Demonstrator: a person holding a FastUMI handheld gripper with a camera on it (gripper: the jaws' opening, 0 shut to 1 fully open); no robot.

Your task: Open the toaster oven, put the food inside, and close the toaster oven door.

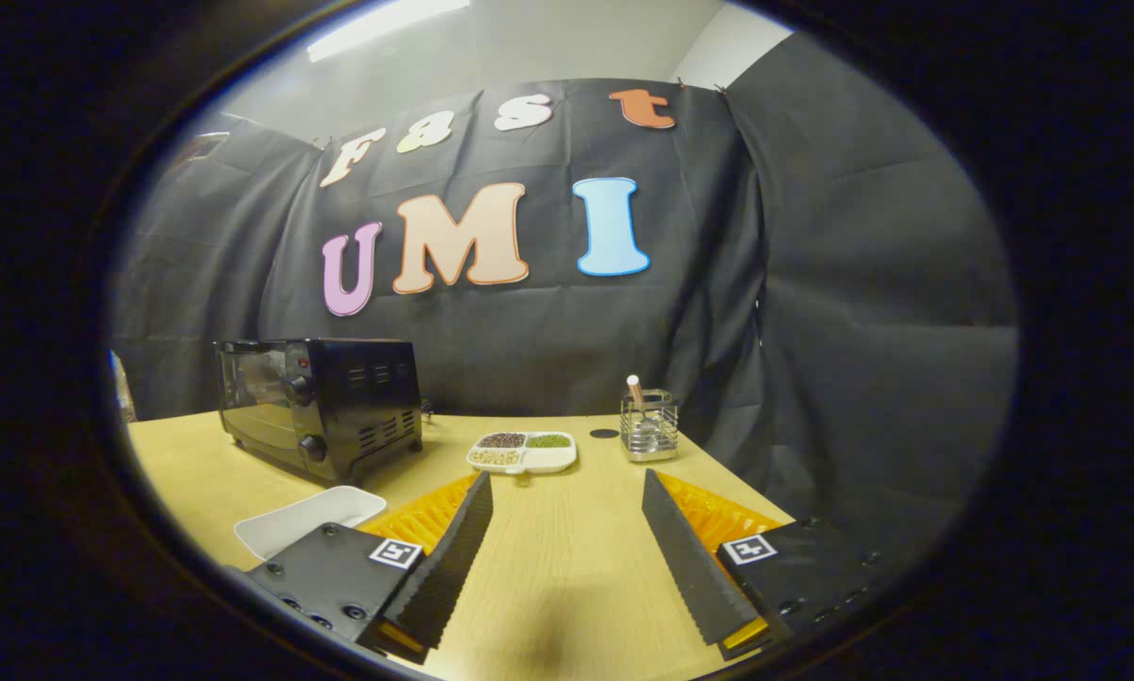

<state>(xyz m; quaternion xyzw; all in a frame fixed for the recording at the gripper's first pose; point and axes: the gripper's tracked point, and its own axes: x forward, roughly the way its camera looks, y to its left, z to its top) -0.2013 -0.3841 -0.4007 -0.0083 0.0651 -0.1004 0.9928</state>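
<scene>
Toaster oven (316,407) standing door-shut at the far left of the tabletop (567,567). Divided food dish (522,452) out on the wood, just beyond the hand-held gripper (567,544), fingers spread wide, pinching nothing. Fits door yet to open; anything already inside hidden behind glass.

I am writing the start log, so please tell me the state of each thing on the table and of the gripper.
Black toaster oven: door closed.
White rectangular tray: empty, beside the left finger.
White divided dish: holds grains in its compartments.
Metal wire holder: upright, one utensil inside.
Gripper: open, holding nothing.
</scene>
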